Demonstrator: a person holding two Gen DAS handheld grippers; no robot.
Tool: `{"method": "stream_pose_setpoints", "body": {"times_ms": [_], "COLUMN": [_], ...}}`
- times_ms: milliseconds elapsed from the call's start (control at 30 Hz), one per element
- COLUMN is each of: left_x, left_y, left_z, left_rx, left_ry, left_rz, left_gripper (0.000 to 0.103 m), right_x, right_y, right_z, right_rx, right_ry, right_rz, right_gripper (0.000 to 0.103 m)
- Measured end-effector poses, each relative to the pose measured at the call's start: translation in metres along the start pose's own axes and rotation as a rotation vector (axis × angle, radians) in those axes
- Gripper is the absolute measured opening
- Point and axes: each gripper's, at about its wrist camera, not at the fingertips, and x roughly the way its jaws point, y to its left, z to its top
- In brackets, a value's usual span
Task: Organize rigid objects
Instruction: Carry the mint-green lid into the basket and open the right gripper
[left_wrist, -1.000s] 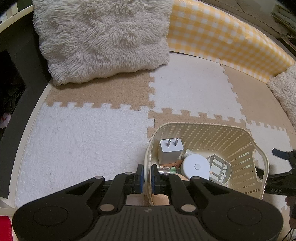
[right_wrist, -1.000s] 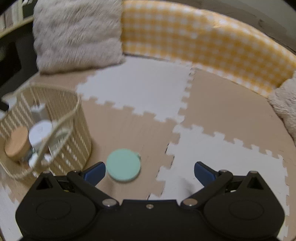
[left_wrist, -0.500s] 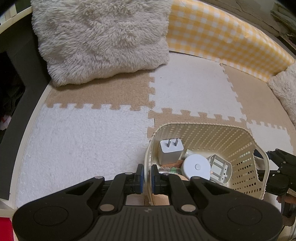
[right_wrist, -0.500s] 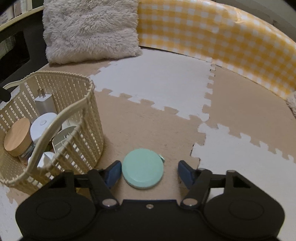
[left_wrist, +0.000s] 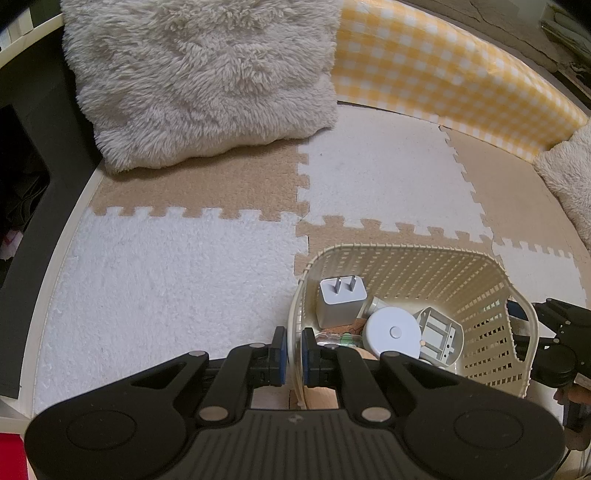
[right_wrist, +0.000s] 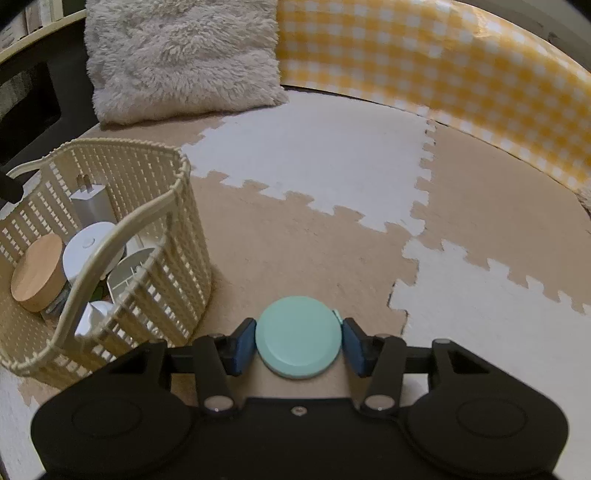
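Left wrist view: the left gripper (left_wrist: 293, 345) is pinched tight on the near-left rim of the cream basket (left_wrist: 480, 291), which sits on the foam mat (left_wrist: 166, 280) holding a white plug adapter (left_wrist: 341, 301) and a round white device (left_wrist: 391, 332).

Right wrist view: the right gripper (right_wrist: 298, 343) has its blue pads against both sides of the mint round disc (right_wrist: 298, 341) lying on the mat, just right of the basket (right_wrist: 166, 236).

Floor: interlocking foam mat (left_wrist: 177, 280), tan and white tiles. Resting on it: cream lattice basket (right_wrist: 184, 206), mint round disc (right_wrist: 298, 338) just beside basket, fluffy cushion (left_wrist: 207, 81) at far edge.
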Motion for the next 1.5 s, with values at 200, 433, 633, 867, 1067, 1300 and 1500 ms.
{"method": "stream_pose_setpoints", "body": {"times_ms": [200,433,633,867,1067,1300,1500], "left_x": [0.0,0.0,0.0,-0.001,-0.001,-0.002,-0.004], "left_y": [0.0,0.0,0.0,0.0,-0.001,-0.002,-0.002], "left_z": [0.0,0.0,0.0,0.0,0.0,0.0,0.0], "left_rx": [0.0,-0.001,0.0,0.0,0.0,0.0,-0.001], "left_ry": [0.001,0.001,0.0,0.0,0.0,-0.001,-0.001], "left_rz": [0.0,-0.001,0.0,-0.001,0.0,-0.002,-0.006], "left_gripper": [0.008,0.008,0.008,0.008,0.008,0.008,0.008], "right_x": [-0.018,-0.066,-0.1,-0.101,-0.081,-0.057,-0.041], "right_y": [-0.01,-0.007,0.021,0.065,0.086,0.098,0.11], "right_z": [0.004,0.021,0.034,0.044,0.04,0.049,0.061], "right_rx": [0.071,0.151,0.087,-0.043,-0.118,-0.18,-0.252], "right_ry": [-0.019,-0.161,-0.225,-0.137,-0.029,0.09,0.188], "right_rz": [-0.06,-0.023,0.076,0.166,0.17,0.149,0.131], "right_gripper": [0.051,0.051,0.051,0.051,0.051,0.052,0.052]}}
